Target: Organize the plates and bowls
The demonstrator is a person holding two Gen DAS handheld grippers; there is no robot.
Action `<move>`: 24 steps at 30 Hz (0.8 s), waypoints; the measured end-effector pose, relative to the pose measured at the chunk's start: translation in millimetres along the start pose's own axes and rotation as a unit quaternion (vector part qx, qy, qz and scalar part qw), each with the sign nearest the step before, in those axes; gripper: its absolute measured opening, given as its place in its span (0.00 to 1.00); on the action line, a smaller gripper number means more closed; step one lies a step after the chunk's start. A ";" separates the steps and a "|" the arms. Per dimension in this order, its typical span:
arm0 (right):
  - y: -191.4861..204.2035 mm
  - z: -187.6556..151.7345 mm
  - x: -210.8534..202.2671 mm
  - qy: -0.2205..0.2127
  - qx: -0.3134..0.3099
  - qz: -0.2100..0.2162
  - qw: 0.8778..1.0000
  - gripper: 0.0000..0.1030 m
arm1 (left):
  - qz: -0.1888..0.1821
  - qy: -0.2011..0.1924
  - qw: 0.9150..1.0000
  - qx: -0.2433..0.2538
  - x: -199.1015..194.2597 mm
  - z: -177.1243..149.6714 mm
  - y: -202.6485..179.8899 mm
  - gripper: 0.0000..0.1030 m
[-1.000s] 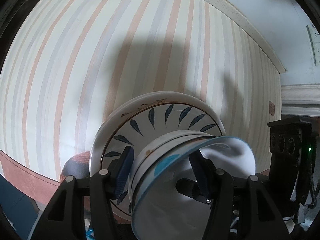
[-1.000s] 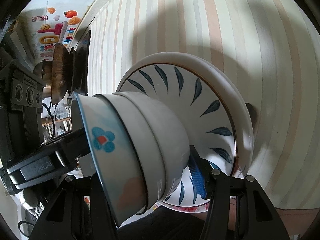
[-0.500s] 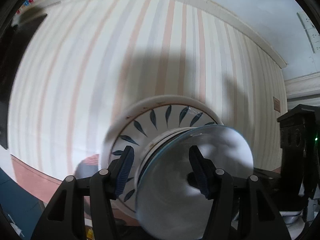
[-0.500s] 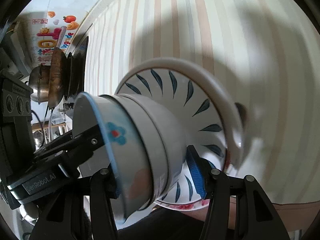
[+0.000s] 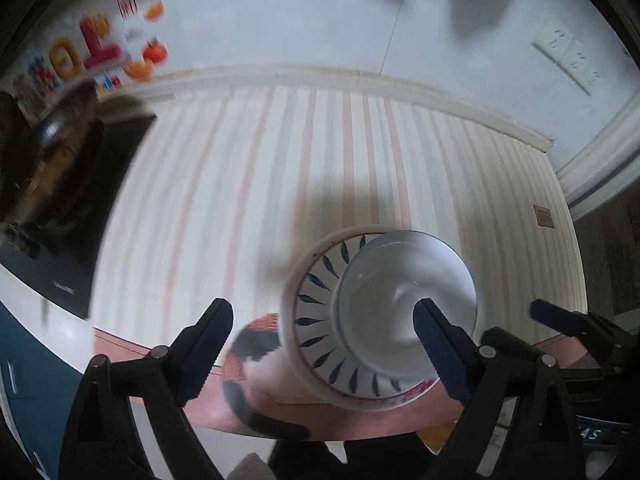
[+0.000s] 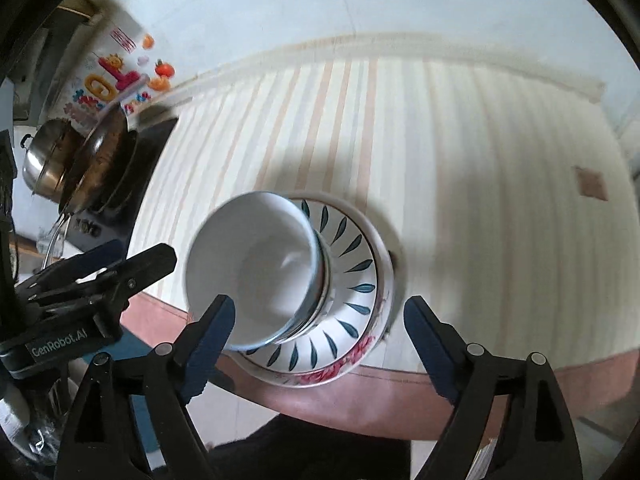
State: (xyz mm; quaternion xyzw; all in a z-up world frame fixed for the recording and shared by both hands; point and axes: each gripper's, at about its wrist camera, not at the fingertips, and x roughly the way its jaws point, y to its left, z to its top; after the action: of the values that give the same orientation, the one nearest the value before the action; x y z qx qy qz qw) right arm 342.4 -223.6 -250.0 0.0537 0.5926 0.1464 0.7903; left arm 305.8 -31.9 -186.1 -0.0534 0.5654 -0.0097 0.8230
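Striped cloth (image 6: 480,184) covers the desk (image 6: 360,396); pale wall behind with colourful stickers (image 6: 116,80). Stacked bowls (image 6: 256,268) sit on leaf-patterned plate (image 6: 352,280) near the desk's front edge. Both hand-held grippers, left (image 5: 324,344) and right (image 6: 320,340), spread, empty. Only right view shows steel pot (image 6: 44,160).
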 end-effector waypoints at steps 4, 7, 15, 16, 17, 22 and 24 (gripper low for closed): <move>18.8 -24.1 -47.1 -0.057 0.008 -0.033 0.998 0.87 | 0.001 -0.039 0.999 0.020 -36.7 -12.7 3.4 0.90; 33.9 -39.7 -76.9 -0.087 0.010 -0.044 0.995 0.89 | 0.000 -0.066 0.997 0.030 -65.0 -25.6 3.1 0.90; 70.0 -92.2 -144.1 -0.140 0.010 -0.063 0.988 0.89 | -0.013 -0.119 0.992 0.040 -131.7 -64.0 4.5 0.90; 73.4 -98.1 -149.7 -0.144 0.011 -0.064 0.988 0.89 | -0.013 -0.127 0.991 0.039 -140.5 -70.0 4.9 0.90; 76.0 -105.3 -156.7 -0.147 0.012 -0.064 0.987 0.89 | -0.014 -0.137 0.990 0.037 -149.1 -76.0 4.9 0.90; 84.1 -142.7 -196.1 -0.179 0.009 -0.058 0.982 0.91 | -0.008 -0.170 0.985 0.036 -183.3 -102.7 5.5 1.00; 86.2 -157.8 -211.9 -0.190 0.007 -0.057 0.980 0.91 | -0.009 -0.176 0.984 0.031 -195.3 -115.1 5.5 1.00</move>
State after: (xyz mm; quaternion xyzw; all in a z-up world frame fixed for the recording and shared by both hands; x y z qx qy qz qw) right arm 123.7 -218.1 -78.7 0.0519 0.4343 0.0839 0.8953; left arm 127.9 -20.4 -46.0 -0.0345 0.4103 -0.0252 0.9110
